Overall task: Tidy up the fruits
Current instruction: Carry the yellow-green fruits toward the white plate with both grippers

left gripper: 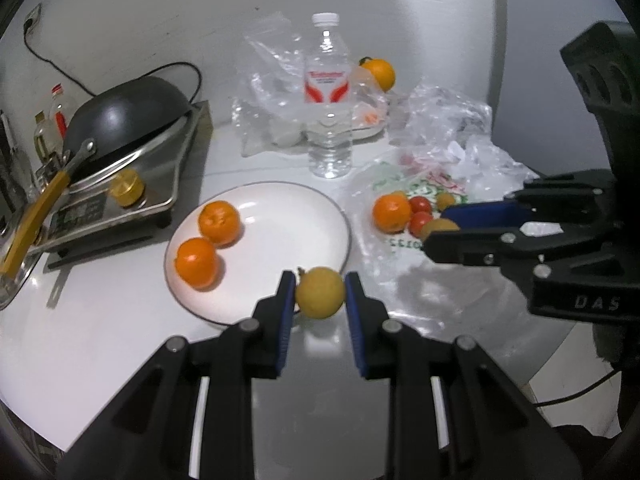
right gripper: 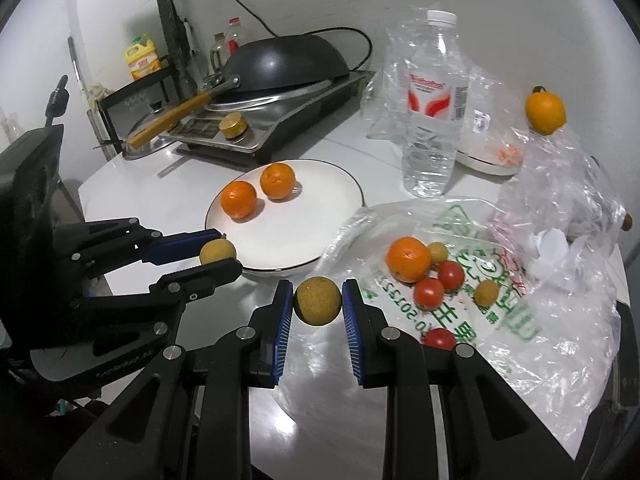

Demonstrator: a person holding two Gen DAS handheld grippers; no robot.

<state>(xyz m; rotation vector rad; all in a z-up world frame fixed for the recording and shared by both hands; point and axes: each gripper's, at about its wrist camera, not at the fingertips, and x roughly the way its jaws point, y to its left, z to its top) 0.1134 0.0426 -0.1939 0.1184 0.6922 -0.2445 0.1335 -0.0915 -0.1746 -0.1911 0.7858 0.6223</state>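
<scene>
Black wok [right gripper: 280, 60]: inverted on the steel stove [right gripper: 256, 120], far left of the counter.
White plate [left gripper: 288, 216]: holds two oranges [left gripper: 219, 223], side by side on its left half.
Left gripper [left gripper: 320, 292]: clamped on a yellow-brown fruit [left gripper: 320, 297] over the plate's near rim.
Water bottle [left gripper: 329, 96]: upright behind the plate.
Printed plastic bag [right gripper: 500, 280]: lies right of the plate, carrying one orange [right gripper: 408, 259], red tomatoes [right gripper: 429, 294] and small yellow fruits [right gripper: 486, 293].
Right gripper [right gripper: 317, 300]: clamped on a speckled yellow-brown fruit [right gripper: 317, 301] between plate and bag.
Lone orange [right gripper: 545, 108]: far right, by the wall.
</scene>
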